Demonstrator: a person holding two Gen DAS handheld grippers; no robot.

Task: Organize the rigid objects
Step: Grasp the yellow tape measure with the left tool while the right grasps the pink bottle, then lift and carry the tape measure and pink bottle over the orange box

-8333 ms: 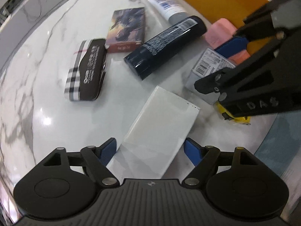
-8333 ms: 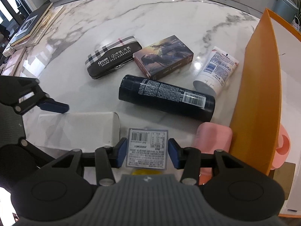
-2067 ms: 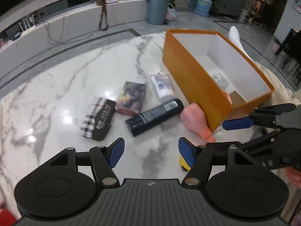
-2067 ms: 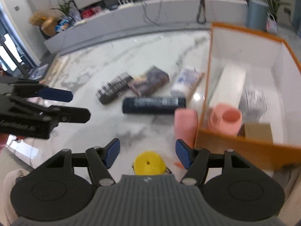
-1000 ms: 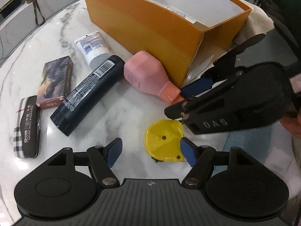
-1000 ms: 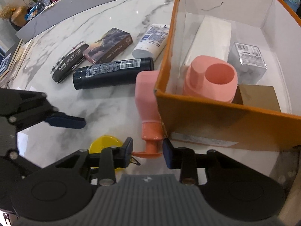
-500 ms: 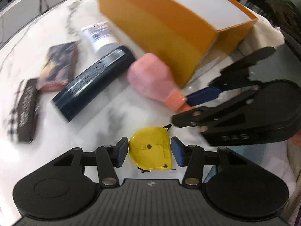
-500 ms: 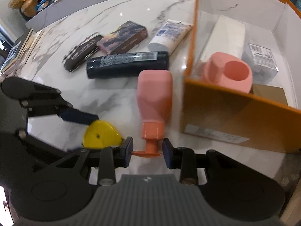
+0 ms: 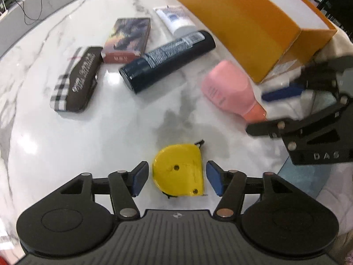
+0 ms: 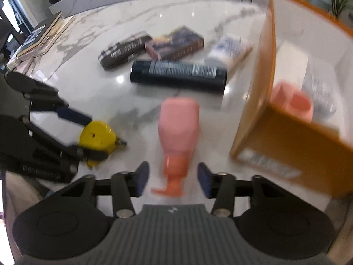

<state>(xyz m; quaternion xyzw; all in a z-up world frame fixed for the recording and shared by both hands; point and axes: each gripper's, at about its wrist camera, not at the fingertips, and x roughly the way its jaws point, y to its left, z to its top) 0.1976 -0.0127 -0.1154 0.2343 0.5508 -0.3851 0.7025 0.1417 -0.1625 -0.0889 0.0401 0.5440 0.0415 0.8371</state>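
Observation:
A yellow tape measure [image 9: 179, 170] lies on the marble table between the pads of my left gripper [image 9: 176, 177], which is open around it with small gaps on both sides. It also shows in the right wrist view [image 10: 97, 135]. A pink pump bottle [image 10: 178, 128] lies on its side with its orange pump between the pads of my right gripper [image 10: 173, 180], which is open around it. The bottle shows in the left wrist view [image 9: 229, 88] too. The orange box [image 9: 242, 22] stands at the right and holds a pink cup [image 10: 292, 101] and boxes.
On the table lie a dark spray can [image 9: 167, 60], a white tube [image 9: 175, 18], a picture-printed box [image 9: 128, 39] and a plaid case [image 9: 77, 79]. Books [image 10: 39, 39] are stacked at the far left edge. The table edge runs close behind both grippers.
Both grippers' jaws have opened wider around the tape measure and the pump. The right view has swung, with the box now further right. Earlier, the white box and labelled box went into the orange box.

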